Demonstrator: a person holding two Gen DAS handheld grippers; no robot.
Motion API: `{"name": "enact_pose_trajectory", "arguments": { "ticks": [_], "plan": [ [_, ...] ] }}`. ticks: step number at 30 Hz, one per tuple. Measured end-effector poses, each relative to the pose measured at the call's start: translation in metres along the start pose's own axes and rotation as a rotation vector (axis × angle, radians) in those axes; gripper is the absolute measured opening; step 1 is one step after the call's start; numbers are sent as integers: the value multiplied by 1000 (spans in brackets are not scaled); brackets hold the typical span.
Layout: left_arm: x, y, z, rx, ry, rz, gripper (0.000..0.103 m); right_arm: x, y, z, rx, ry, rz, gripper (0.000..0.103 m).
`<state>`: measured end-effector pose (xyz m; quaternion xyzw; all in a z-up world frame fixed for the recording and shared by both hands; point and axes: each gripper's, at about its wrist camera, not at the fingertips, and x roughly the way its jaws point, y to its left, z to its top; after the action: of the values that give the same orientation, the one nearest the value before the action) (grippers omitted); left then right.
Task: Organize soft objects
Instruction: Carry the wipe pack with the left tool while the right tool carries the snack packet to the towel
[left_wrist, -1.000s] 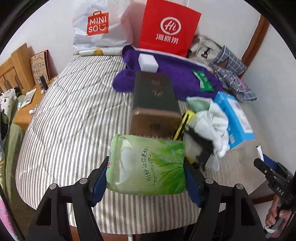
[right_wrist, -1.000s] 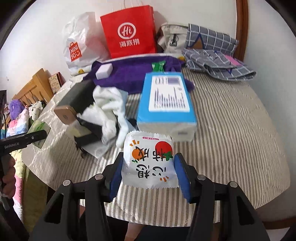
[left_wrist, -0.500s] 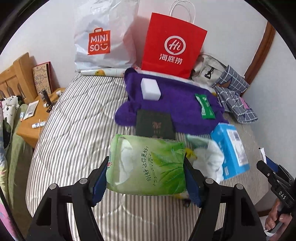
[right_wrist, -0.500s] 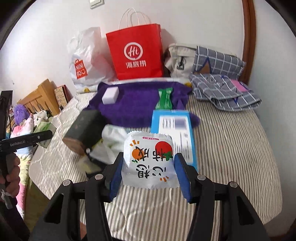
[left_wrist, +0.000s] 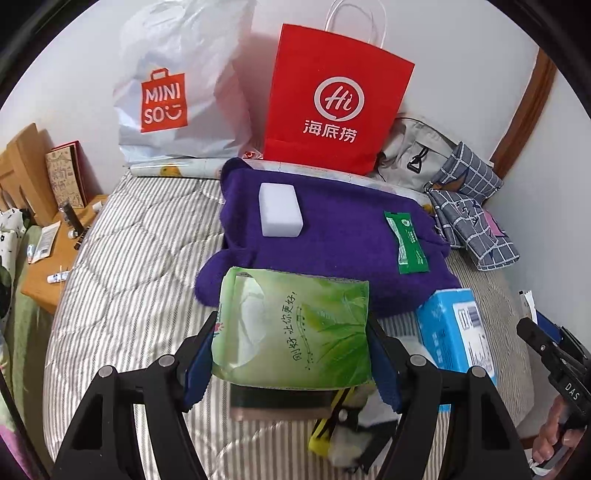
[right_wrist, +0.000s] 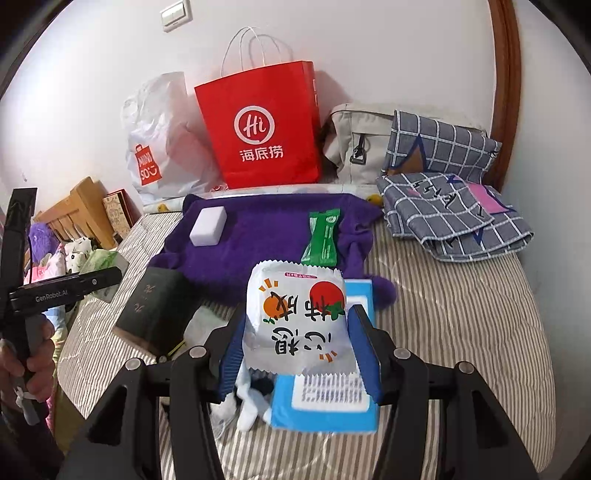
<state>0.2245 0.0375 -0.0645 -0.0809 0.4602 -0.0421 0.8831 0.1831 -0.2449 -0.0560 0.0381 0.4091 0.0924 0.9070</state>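
Gripping a green pack between its two blue pads, the left claw holds it in the air above the bed. The right claw is clamped in the same way on a white pack with orange and red fruit printed on it, also above the bed.

Under the green pack lie a dark box and a yellow thing, partly hidden. To the right of it is a blue box, which in the right view lies directly under the white pack. Beside the blue box, a white cloth is crumpled on the striped cover.

Farther back a purple towel is spread on the bed. On it rest a white sponge at the left and a small green sachet at the right, well apart.

Against the wall stand a red bag and a white bag, side by side. To the right of them are a grey bag and folded checked cloth. A wooden stand with small items is at the left of the bed.
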Motion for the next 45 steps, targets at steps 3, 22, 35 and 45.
{"name": "enact_pose_trajectory", "arguments": {
  "ticks": [3, 22, 35, 45],
  "plan": [
    [9, 1, 10, -2, 2, -9, 71, 15, -4, 12, -3, 12, -7, 53],
    [83, 6, 62, 16, 81, -36, 71, 104, 2, 69, -17, 61, 21, 53],
    [125, 16, 67, -9, 165, -38, 71, 178, 9, 96, -43, 146, 52, 53],
    [147, 14, 70, 17, 209, -22, 71, 220, 20, 111, -60, 208, 40, 53]
  ]
}}
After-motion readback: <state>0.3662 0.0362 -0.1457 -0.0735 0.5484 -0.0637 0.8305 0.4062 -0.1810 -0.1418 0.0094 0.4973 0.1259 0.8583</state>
